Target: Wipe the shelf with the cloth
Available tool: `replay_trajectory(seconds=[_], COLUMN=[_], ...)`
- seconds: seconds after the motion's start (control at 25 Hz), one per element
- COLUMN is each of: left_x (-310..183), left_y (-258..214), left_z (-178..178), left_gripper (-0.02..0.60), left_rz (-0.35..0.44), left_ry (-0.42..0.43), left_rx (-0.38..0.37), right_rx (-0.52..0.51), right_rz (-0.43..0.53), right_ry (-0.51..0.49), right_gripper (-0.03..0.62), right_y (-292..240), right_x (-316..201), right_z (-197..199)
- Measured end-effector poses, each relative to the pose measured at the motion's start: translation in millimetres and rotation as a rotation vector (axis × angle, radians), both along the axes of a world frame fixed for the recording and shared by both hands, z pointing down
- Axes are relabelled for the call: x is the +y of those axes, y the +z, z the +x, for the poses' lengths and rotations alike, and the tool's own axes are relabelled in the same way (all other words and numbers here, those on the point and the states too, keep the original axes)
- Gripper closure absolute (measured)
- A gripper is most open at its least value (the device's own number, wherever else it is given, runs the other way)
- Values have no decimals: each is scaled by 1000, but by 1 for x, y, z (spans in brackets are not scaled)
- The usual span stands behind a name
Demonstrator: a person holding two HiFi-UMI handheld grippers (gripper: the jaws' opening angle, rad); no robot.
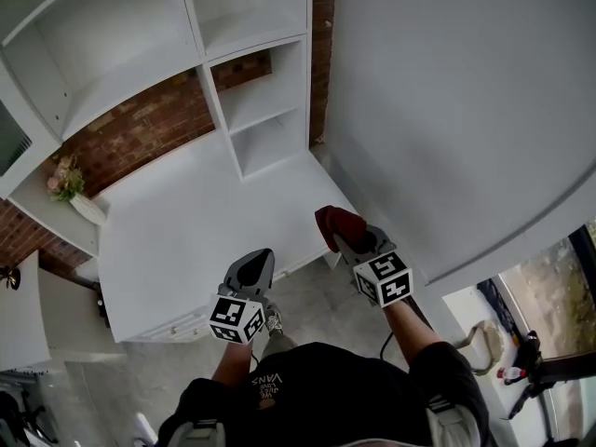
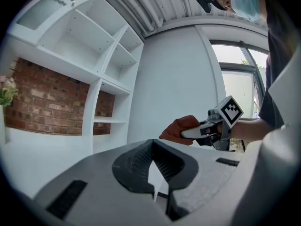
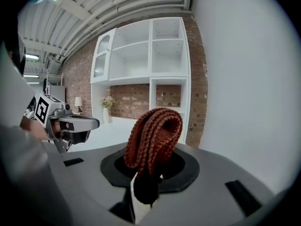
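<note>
While the right gripper (image 1: 350,240) is clamping the folded rust-red knitted cloth (image 3: 154,135) in the air, well clear of the white open-fronted shelf (image 1: 264,101), and the left gripper (image 2: 151,149) is hanging closed on nothing, the loosely bunched cloth is risking slipping free under wiping pressure.

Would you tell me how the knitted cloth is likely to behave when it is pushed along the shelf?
Probably floppy: the knitted cloth folds limply in the right gripper. Its ribbed knit likely drags rather than slides.
</note>
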State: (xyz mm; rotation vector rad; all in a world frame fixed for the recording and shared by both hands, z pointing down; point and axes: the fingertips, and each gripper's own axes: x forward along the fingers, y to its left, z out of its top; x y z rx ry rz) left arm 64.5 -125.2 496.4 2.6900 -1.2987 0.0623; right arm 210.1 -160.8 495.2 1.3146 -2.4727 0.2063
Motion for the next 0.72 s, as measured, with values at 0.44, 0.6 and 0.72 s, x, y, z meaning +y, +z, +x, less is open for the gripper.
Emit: replay_trajectory(seconds=[0.44, 0.6, 0.72], left_x=[63, 76, 84], left_y=[19, 27, 34], left_z=[17, 16, 14], left_gripper=[575, 575, 575], left_rz=[-28, -40, -51], left_ry=[-20, -26, -38], left_rx=[-9, -16, -24], right_rx=[-169, -187, -197], right_rz=[-67, -100, -126], right_ry=[33, 58, 84], right_gripper=[502, 502, 503], right_y=[43, 62, 76], right_x=[75, 91, 100], right_z=[9, 13, 19])
